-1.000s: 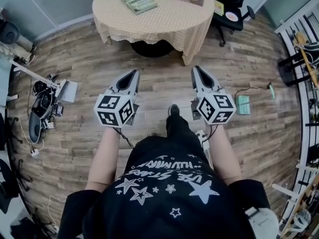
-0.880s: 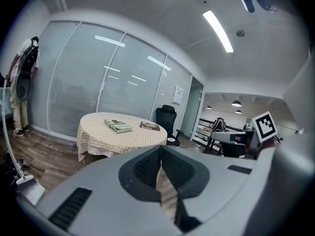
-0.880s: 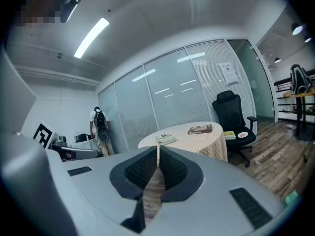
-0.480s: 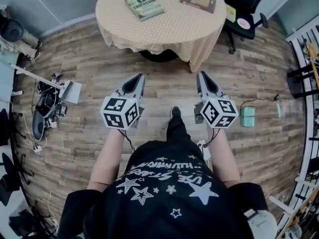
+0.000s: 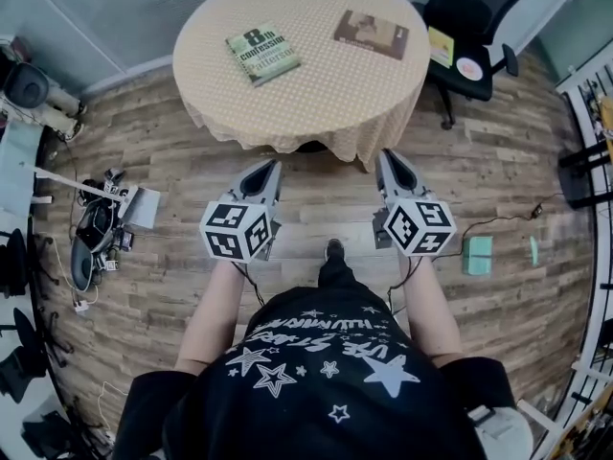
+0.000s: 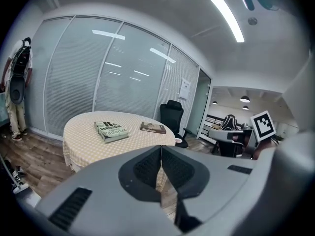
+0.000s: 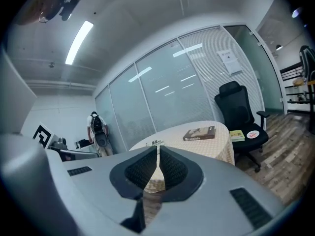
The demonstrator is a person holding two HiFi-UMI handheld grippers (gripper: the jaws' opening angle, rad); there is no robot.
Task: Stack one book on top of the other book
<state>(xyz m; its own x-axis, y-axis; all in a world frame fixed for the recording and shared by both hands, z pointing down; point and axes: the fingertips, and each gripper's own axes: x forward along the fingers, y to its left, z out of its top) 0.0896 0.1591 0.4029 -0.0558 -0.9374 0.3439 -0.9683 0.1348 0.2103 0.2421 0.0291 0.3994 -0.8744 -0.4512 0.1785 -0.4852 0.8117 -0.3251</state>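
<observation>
Nothing stacked yet: green book [image 5: 262,55] and brown book [image 5: 371,34] lie well apart on the table [image 5: 316,103], left gripper [image 5: 266,169] and right gripper [image 5: 391,158] closed, empty, just short of its near edge.

Round table [image 5: 316,94]: its cloth hem hung just ahead of the left gripper [image 5: 269,166] and the right gripper [image 5: 387,156], both closed. Top: green book [image 5: 262,55] left, brown book [image 5: 371,34] right, well apart, with bare cloth between them and along the near edge. Office chair [image 5: 471,22]: flanked the table's right. Equipment and cables [image 5: 96,233]: lay on the floor, far left.
</observation>
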